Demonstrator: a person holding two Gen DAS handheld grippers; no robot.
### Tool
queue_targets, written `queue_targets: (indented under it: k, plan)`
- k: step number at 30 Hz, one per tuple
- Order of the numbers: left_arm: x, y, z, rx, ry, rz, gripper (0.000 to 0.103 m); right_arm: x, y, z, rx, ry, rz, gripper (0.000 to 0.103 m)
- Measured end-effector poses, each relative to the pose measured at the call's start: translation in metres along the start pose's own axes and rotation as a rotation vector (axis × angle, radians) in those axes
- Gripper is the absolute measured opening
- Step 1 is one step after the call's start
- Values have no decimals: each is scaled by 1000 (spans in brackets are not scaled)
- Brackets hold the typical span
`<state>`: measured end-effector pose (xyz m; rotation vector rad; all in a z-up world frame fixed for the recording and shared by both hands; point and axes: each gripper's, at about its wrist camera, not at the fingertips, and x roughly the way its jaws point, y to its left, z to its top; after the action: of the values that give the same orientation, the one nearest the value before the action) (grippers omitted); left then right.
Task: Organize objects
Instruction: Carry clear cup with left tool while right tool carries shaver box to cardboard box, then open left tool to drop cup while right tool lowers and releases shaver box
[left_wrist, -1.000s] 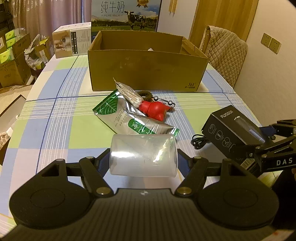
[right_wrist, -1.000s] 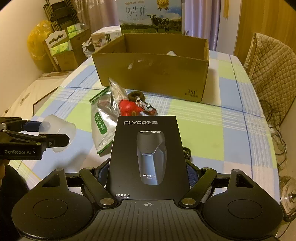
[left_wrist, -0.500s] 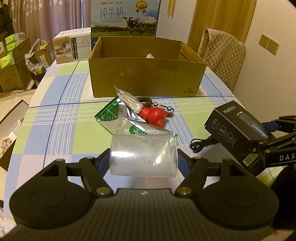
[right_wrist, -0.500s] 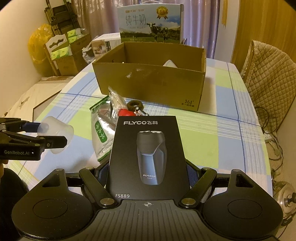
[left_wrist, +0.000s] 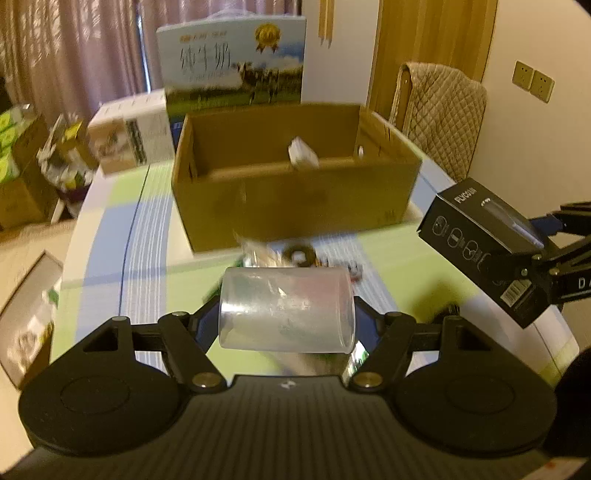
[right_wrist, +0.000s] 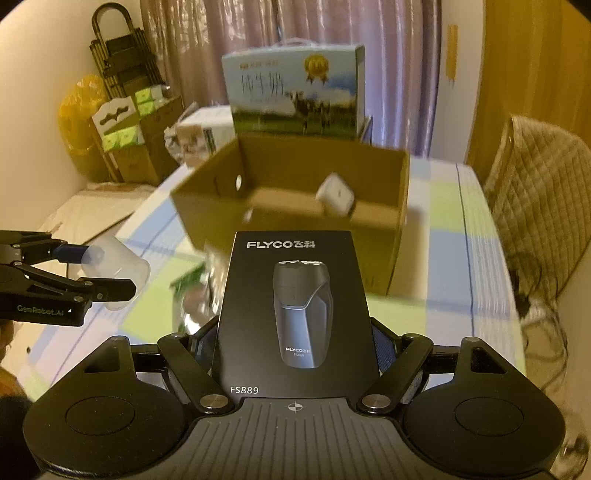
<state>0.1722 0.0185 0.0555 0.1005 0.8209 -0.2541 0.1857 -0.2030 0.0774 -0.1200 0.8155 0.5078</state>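
Clear plastic cup (left_wrist: 286, 308), frosted and empty, pinched at both ends by the left gripper (left_wrist: 287, 325), held above the table (left_wrist: 110, 236); lying on its side, long axis running left to right across the fingers, wider mouth toward the right. Seen from the right wrist, same cup (right_wrist: 114, 271) sticking out past the left fingers (right_wrist: 107, 290) with its mouth toward the cardboard box.

Black shaver box (right_wrist: 293, 317), printed with a grey shaver and white lettering, clamped by its side edges in the right gripper (right_wrist: 295, 350); printed face up, long axis pointing away from the camera toward the cardboard box (right_wrist: 295, 206). From the left wrist, same shaver box (left_wrist: 484, 247) off to the right, tilted, raised off the table.

Cardboard box (left_wrist: 295, 206) open at the top, standing on the checked cloth, holding one small white item (left_wrist: 303, 155). Foil packet and small bits just in front of it, blurred. Milk carton (left_wrist: 232, 62) standing behind
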Motion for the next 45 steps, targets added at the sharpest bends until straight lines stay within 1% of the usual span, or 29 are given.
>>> queue_targets:
  k: [4,8,11,15,19,24,30,39,40,41,45]
  plan:
    - [11,8,46,40,-30,-6,68,15,-11,49,-32,-28,-18,76]
    - [30,14,93,66,-48,6,68,36,-23,94,-32,-50,-31,76]
    - [48,21,121,71,-50,20,68,56,-30,114,-25,-59,-58,76]
    - [73,32,147,58,-49,27,68,80,-40,130,2,-62,-78,76]
    - [94,38,157,56,-38,28,68,103,-50,134,13,-41,-85,76]
    - [115,43,159,52,-24,17,68,126,-61,135,37,-11,-95,76]
    - [134,49,160,41,-12,8,68,139,-66,135,65,-5,-87,76]
    - [159,54,165,25,-10,-12,68,154,-76,136,107,-8,-106,76]
    - [161,54,166,20,-15,-11,74,155,-77,136,110,-8,-108,76]
    - [163,54,166,12,-22,-13,78,156,-78,137,113,-8,-109,76]
    - [164,56,167,-9,-34,-21,79,159,-79,136,112,-3,-109,76]
